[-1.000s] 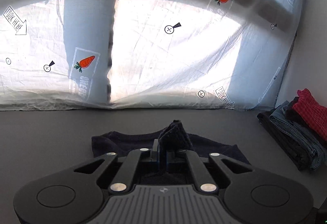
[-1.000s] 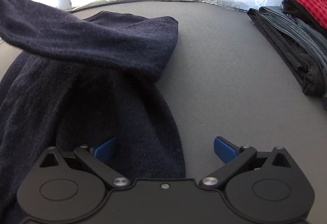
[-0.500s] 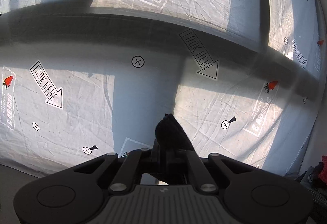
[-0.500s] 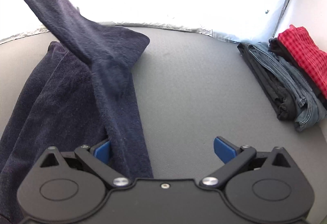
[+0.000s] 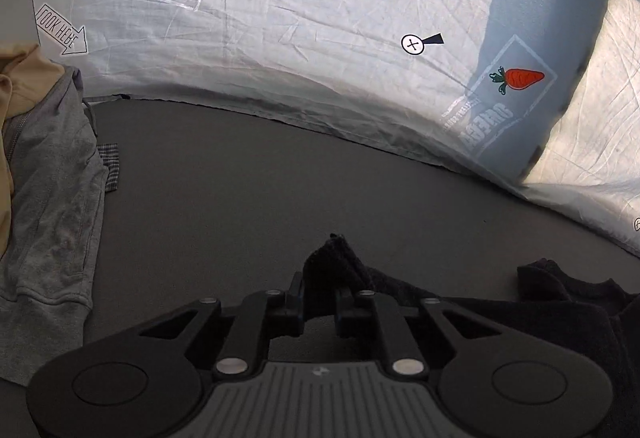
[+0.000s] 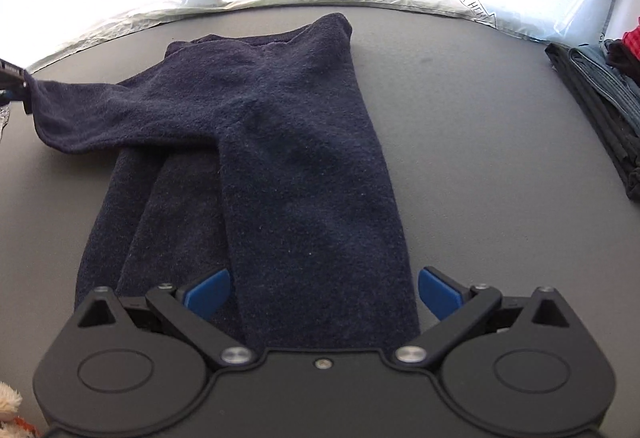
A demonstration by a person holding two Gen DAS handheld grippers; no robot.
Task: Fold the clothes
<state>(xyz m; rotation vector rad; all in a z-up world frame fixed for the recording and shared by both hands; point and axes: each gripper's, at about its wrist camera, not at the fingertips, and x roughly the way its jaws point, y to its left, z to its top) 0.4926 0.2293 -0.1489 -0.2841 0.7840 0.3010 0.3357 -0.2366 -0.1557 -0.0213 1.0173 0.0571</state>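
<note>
A navy sweater lies lengthwise on the grey table, one side folded over its body. Its sleeve stretches across to the left, lifted slightly off the table. My left gripper holds the cuff at the picture's left edge. In the left wrist view the cuff stands between the fingers of that gripper, whose jaws are opening. My right gripper hovers open over the sweater's near hem, blue pads wide apart and touching nothing.
A grey hoodie, a tan garment and a checked cloth lie at the table's left. Folded dark clothes and jeans topped by a red checked piece are stacked at the right. A white printed sheet backs the table.
My left gripper swung the sleeve up high, then down and across to the left side of the table. The right gripper drew back and rose, and now shows the whole sweater.
</note>
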